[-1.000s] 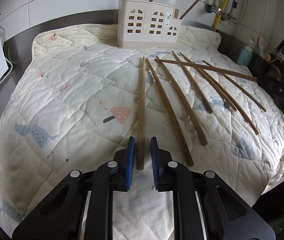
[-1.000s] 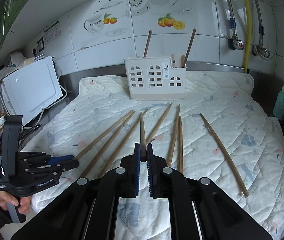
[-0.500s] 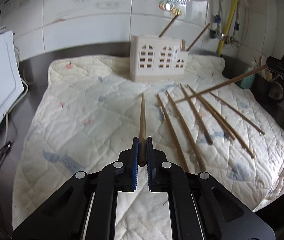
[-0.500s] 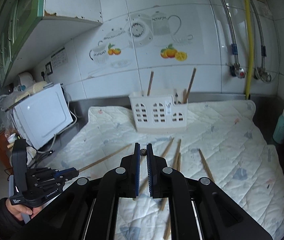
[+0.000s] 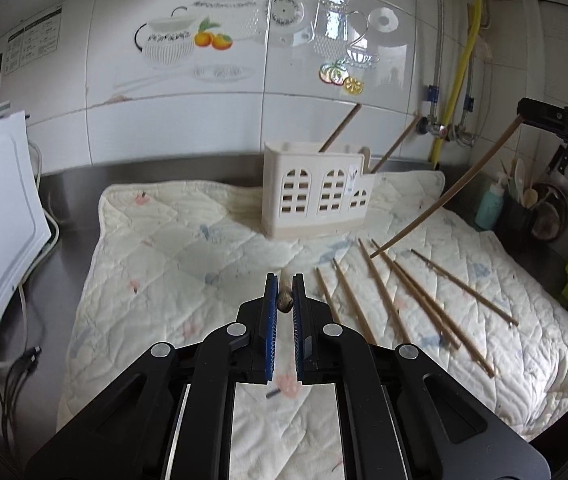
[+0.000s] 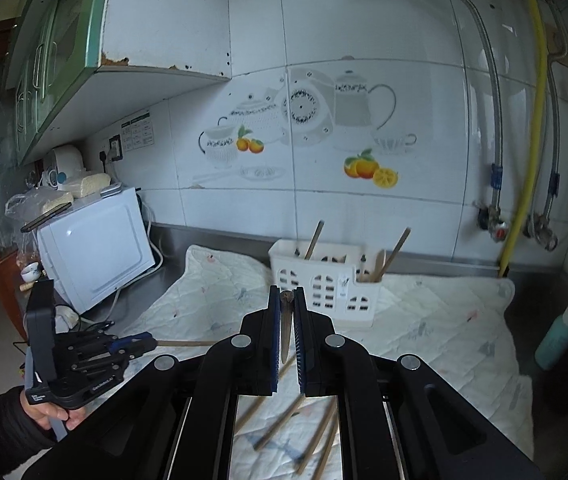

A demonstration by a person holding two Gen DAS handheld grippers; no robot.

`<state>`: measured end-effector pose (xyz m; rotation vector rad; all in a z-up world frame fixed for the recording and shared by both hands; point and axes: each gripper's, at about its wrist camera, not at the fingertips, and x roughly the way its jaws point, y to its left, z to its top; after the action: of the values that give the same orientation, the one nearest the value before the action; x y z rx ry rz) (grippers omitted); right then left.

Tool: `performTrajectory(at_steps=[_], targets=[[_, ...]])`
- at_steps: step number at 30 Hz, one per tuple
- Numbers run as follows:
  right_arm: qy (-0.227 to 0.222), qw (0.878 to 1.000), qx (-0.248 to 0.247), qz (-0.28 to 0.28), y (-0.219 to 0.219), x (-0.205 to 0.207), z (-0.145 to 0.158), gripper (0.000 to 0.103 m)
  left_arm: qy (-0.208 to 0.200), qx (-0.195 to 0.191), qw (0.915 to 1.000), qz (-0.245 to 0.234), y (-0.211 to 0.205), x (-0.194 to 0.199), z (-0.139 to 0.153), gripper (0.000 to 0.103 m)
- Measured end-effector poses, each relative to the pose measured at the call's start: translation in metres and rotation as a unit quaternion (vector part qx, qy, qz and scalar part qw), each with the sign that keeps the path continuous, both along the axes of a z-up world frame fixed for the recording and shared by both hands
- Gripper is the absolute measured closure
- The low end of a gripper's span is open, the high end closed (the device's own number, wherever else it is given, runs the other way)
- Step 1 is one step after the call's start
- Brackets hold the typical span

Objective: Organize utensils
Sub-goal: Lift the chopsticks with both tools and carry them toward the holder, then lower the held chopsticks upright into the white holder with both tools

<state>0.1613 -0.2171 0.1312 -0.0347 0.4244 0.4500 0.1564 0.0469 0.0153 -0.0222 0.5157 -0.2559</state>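
Note:
My left gripper [image 5: 284,280] is shut on a wooden chopstick [image 5: 285,302], seen end-on, held above the quilted mat [image 5: 187,248]. My right gripper [image 6: 287,294] is shut on another chopstick [image 6: 286,328] that hangs down from its jaws; it shows in the left wrist view [image 5: 444,200], slanting down over the mat. The white utensil holder [image 5: 318,196] stands at the back of the mat with two chopsticks in it; it also shows in the right wrist view [image 6: 324,284]. Several chopsticks [image 5: 388,300] lie on the mat to the right.
A white microwave [image 6: 95,248] stands at the left of the counter. A teal bottle [image 6: 556,332] and a dark pot of utensils [image 5: 524,216] stand at the right edge. A tiled wall with pipes [image 6: 524,160] is behind. The left gripper also shows in the right wrist view [image 6: 135,344].
Both grippers have risen from the mat, each lifting a chopstick. The left gripper closed on its chopstick a second ago and now holds it up, pointing toward the holder.

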Motion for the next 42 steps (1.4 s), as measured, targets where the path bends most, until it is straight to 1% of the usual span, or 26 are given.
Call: performTrajectory(at_steps=[2, 4, 6, 13, 17, 19, 21, 24, 26, 28, 32, 36, 38, 40, 42], targets=[[-0.001, 1.0, -0.001, -0.003, -0.003, 0.012, 0.011, 0.097, 0.002, -0.01, 0.9999, -0.006, 0.001, 0.008, 0.009, 0.097], [-0.004, 1.0, -0.003, -0.009, -0.006, 0.025, 0.023, 0.097, 0.001, -0.011, 0.9999, -0.009, 0.0, 0.017, 0.019, 0.097], [-0.01, 1.0, -0.01, -0.017, -0.008, 0.036, 0.033, 0.097, -0.009, 0.0, 0.9999, -0.011, -0.002, 0.025, 0.03, 0.097], [-0.029, 0.997, -0.048, -0.054, -0.009, 0.082, 0.065, 0.097, -0.012, 0.018, 0.9995, -0.024, -0.011, 0.059, 0.059, 0.098], [-0.03, 0.996, -0.057, -0.067, -0.01, 0.109, 0.076, 0.097, -0.02, 0.024, 0.9991, -0.029, -0.015, 0.076, 0.073, 0.098], [-0.03, 0.995, -0.066, -0.074, -0.007, 0.123, 0.076, 0.097, -0.025, 0.027, 0.9989, -0.029, -0.018, 0.085, 0.081, 0.098], [-0.018, 0.994, -0.076, -0.072, -0.002, 0.138, 0.071, 0.097, -0.034, 0.029, 0.9986, -0.03, -0.02, 0.092, 0.09, 0.098], [0.006, 0.993, -0.097, -0.073, 0.006, 0.162, 0.053, 0.097, -0.044, 0.028, 0.9982, -0.03, -0.022, 0.102, 0.102, 0.098], [0.013, 0.992, -0.103, -0.074, 0.008, 0.17, 0.043, 0.097, -0.048, 0.026, 0.998, -0.031, -0.022, 0.105, 0.106, 0.098], [0.021, 0.992, -0.098, -0.071, 0.008, 0.174, 0.034, 0.097, -0.047, 0.026, 0.9981, -0.031, -0.021, 0.105, 0.104, 0.098], [0.027, 0.993, -0.098, -0.066, 0.01, 0.177, 0.023, 0.097, -0.014, 0.016, 0.9993, -0.032, -0.013, 0.099, 0.086, 0.098], [0.031, 0.993, -0.096, -0.062, 0.011, 0.176, 0.018, 0.097, 0.024, 0.017, 0.9989, -0.037, -0.004, 0.084, 0.056, 0.097], [0.031, 0.993, -0.095, -0.06, 0.013, 0.175, 0.017, 0.097, 0.039, 0.019, 0.9983, -0.038, 0.0, 0.073, 0.041, 0.094], [0.03, 0.993, -0.095, -0.059, 0.014, 0.175, 0.016, 0.097, 0.059, 0.017, 0.9973, -0.042, 0.005, 0.061, 0.023, 0.094], [0.029, 0.993, -0.096, -0.058, 0.016, 0.175, 0.016, 0.097, 0.077, 0.014, 0.996, -0.045, 0.01, 0.05, 0.006, 0.091]])
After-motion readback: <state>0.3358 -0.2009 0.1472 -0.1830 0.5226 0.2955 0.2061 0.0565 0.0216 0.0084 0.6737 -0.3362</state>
